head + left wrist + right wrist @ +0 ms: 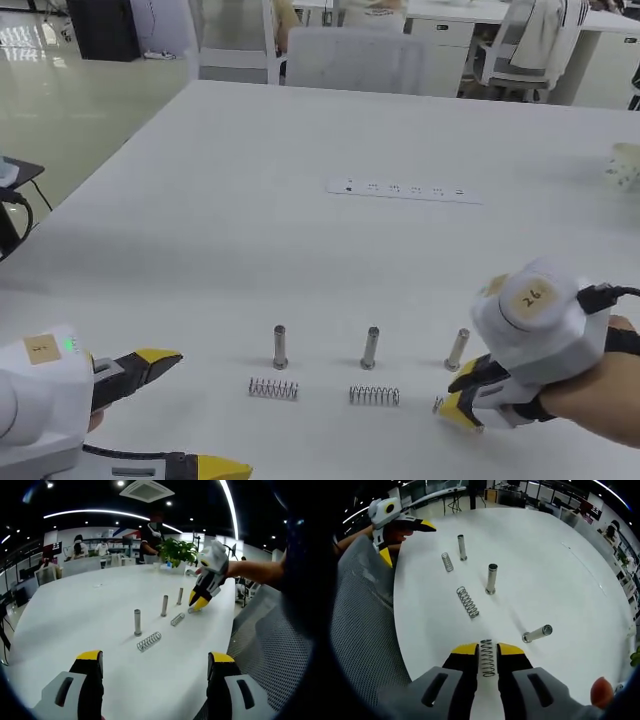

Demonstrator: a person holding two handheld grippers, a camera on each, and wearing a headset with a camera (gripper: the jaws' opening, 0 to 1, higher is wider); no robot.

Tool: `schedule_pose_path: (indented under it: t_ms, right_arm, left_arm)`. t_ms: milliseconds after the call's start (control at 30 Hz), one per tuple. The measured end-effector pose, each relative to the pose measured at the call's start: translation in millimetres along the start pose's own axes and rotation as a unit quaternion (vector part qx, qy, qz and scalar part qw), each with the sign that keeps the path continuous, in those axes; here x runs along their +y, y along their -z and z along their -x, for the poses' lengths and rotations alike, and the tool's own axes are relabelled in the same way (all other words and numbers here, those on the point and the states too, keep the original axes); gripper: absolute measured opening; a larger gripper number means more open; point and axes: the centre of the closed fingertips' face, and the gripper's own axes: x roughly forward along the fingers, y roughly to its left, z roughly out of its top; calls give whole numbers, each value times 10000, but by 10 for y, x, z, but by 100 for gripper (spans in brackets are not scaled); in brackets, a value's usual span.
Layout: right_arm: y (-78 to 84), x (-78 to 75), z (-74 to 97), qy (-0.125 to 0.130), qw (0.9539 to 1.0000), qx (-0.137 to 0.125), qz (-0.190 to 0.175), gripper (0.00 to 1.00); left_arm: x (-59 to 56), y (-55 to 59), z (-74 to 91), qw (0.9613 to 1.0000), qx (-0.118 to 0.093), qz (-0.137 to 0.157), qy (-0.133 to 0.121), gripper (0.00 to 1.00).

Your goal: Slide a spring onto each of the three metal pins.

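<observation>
Three metal pins stand in a row on the white table: left pin (280,347), middle pin (370,347), right pin (457,349). One spring (273,388) lies in front of the left pin and another spring (374,396) in front of the middle pin. My right gripper (460,402) is down on the table in front of the right pin, shut on the third spring (486,657), which lies lengthwise between the yellow fingertips (465,650). Only the end of that spring (437,404) peeks out in the head view. My left gripper (190,412) hovers open at the near left, holding nothing.
A white power strip (405,190) lies farther back on the table. Chairs and desks stand beyond the far edge. A mesh chair (270,640) sits at the near edge, and a potted plant (177,552) stands at the table's end.
</observation>
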Motion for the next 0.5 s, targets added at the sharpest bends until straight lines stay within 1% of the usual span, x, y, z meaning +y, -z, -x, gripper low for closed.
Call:
schedule_pose_path:
  t_ms: [167, 500]
  right_arm:
    - [11, 26, -50, -51, 9998, 130, 116, 11]
    - [50, 16, -111, -90, 9992, 327, 227, 10]
  left_arm:
    - [8, 3, 2, 10000, 1, 8, -3, 83]
    - [17, 6, 3, 10000, -3, 20, -8, 83]
